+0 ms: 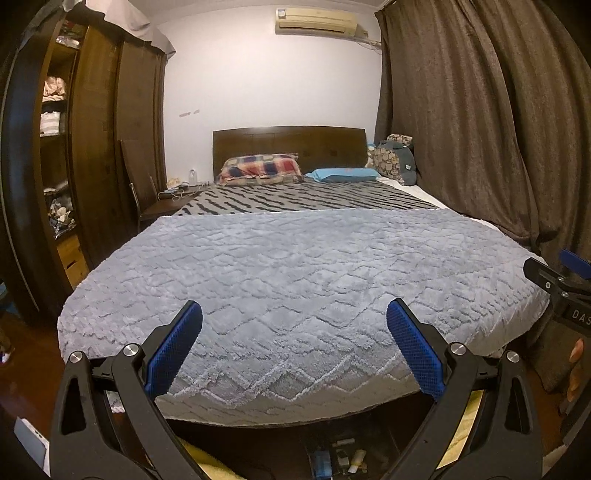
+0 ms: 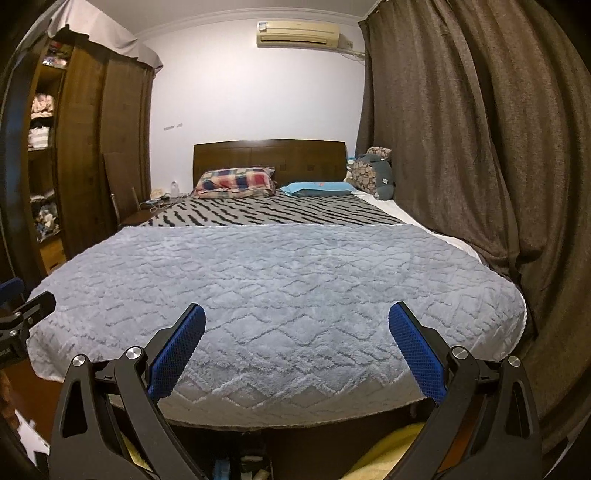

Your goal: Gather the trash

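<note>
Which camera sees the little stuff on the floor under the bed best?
The left wrist view. The small bottles and scraps on the floor sit in plain sight between the open left gripper fingers. The right wrist view shows only a few bits at its bottom edge, partly hidden by that gripper's arm.

Bed (image 1: 295,280) straight ahead, blanket (image 1: 303,295) on its near half, two pillows (image 1: 260,169) at the far headboard (image 1: 290,146); wardrobe (image 1: 92,155) left, curtain (image 1: 472,122) right, air conditioner (image 1: 317,21) high on the far wall.
</note>
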The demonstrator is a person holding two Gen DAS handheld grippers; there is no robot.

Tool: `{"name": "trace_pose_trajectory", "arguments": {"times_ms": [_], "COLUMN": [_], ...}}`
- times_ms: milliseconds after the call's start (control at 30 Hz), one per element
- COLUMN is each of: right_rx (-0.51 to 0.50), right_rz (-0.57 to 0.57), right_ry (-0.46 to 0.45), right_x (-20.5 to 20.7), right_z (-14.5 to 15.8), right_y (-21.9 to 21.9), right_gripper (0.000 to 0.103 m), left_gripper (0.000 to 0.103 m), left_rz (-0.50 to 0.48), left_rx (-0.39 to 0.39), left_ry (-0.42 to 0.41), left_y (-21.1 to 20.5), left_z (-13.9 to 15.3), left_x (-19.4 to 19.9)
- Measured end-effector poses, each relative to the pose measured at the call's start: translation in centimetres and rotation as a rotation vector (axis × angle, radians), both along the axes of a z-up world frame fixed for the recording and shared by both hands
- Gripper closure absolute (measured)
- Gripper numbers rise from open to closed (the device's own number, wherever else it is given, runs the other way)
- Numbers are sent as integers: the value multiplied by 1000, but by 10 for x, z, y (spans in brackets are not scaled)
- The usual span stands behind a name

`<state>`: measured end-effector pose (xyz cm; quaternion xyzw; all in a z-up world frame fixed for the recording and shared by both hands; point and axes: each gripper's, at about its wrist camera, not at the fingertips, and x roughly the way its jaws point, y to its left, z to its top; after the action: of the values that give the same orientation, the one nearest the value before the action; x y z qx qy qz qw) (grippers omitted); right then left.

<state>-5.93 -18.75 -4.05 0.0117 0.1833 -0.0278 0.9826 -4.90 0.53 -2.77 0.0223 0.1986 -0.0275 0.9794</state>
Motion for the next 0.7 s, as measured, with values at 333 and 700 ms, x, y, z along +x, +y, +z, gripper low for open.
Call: {"name": "trace_pose_trajectory", "arguments": {"times_ms": [333,700], "right_rx": [-3,-5], "right_rz": [-3,2], "right_ry": [8,19], "right_x": [2,4], "right_z": [-2,-5], "right_y": [2,4], "right_gripper": [3,3], "left_gripper": [8,8], "left_rz": [15,15], "left_rx": [5,13], "left_ry": [-13,-8], "left_y": [1,1], "left_z": [1,0], "left_x": [-3,-2]}}
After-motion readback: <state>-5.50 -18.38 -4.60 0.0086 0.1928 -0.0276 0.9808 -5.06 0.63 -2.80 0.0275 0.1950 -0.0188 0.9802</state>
